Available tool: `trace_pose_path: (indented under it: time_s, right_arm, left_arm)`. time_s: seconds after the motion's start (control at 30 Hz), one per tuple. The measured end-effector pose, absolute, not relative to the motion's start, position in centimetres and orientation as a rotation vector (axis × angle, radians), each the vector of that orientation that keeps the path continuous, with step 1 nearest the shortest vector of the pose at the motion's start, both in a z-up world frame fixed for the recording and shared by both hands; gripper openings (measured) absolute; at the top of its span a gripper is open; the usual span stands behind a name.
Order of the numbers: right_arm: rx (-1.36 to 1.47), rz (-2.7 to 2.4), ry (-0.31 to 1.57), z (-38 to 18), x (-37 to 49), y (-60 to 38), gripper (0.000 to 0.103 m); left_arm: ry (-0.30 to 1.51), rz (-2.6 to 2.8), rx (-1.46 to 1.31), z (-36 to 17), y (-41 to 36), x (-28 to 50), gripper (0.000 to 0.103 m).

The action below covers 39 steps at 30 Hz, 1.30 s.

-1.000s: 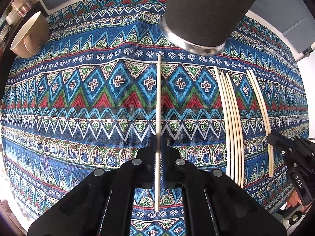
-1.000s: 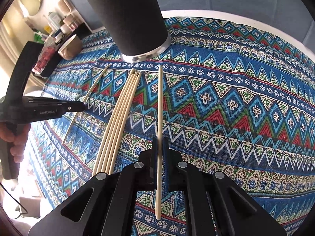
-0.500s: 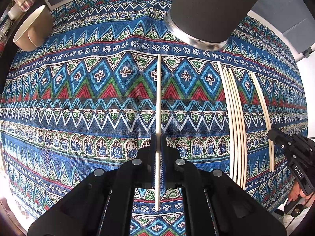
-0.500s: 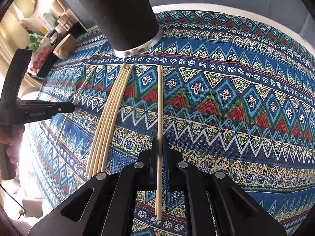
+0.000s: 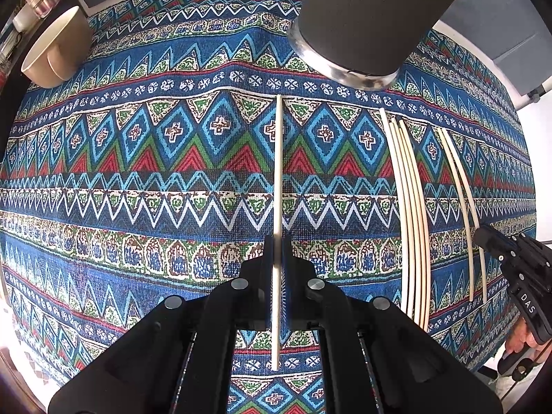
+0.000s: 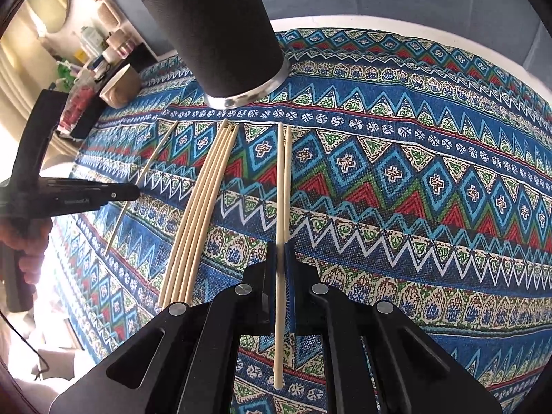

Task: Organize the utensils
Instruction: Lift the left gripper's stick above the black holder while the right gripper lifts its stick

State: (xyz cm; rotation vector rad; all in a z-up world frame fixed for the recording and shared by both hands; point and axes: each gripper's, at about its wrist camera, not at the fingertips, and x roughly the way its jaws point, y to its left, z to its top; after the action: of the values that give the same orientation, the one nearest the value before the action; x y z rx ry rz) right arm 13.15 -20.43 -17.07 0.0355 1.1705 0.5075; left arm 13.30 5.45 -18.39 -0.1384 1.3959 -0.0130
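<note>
My left gripper (image 5: 277,241) is shut on a pale wooden chopstick (image 5: 278,158) that points toward the black cup with a metal base (image 5: 362,20). In the right wrist view the same gripper (image 6: 136,189) comes in from the left, holding its chopstick (image 6: 151,158) over the cloth. My right gripper (image 6: 281,246) is shut on another chopstick (image 6: 281,189). A second chopstick (image 6: 287,138) lies just right of that one. Several more chopsticks (image 6: 203,207) lie in a bundle between the two grippers, also seen in the left wrist view as a bundle (image 5: 410,207).
A patterned blue tablecloth (image 5: 138,172) covers the round table. A beige bowl (image 5: 55,51) sits at the far left edge, with jars and clutter beyond it. The black cup (image 6: 220,34) stands at the back. A hand (image 6: 27,252) holds the left gripper's handle.
Both grippers stay shut on their chopsticks. In the right wrist view a second chopstick now shows beside the held one. The left gripper has drifted only slightly.
</note>
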Motion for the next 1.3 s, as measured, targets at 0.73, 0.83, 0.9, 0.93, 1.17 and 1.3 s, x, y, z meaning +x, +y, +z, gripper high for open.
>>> trace_pose_path:
  time_s: [0.73,0.83,0.9,0.93,1.17,1.3]
  right_arm:
    - [0.272,0.654,0.825,-4.2,13.7,-22.2,0.005]
    - [0.281,0.678,0.757,-2.0,14.8,-21.4,0.005]
    - [0.291,0.696,0.724,-0.9,15.7,-20.8,0.005]
    - [0.296,0.704,0.708,-0.4,16.1,-20.4,0.005]
    - [0.284,0.755,0.595,1.9,18.4,-17.8,0.005]
    - [0.288,0.769,0.573,1.8,20.6,-16.8,0.005]
  left_arm:
    - [0.974,-0.056,-0.193,0.1,7.5,12.9,0.004]
    - [0.882,-0.095,-0.194,3.1,6.8,13.2,0.004]
    - [0.841,-0.118,-0.187,4.5,6.1,13.9,0.004]
    - [0.82,-0.131,-0.187,5.1,5.8,14.1,0.004]
    - [0.728,-0.157,-0.175,7.2,4.7,15.9,0.004]
    - [0.676,-0.17,-0.191,7.2,4.7,17.3,0.005]
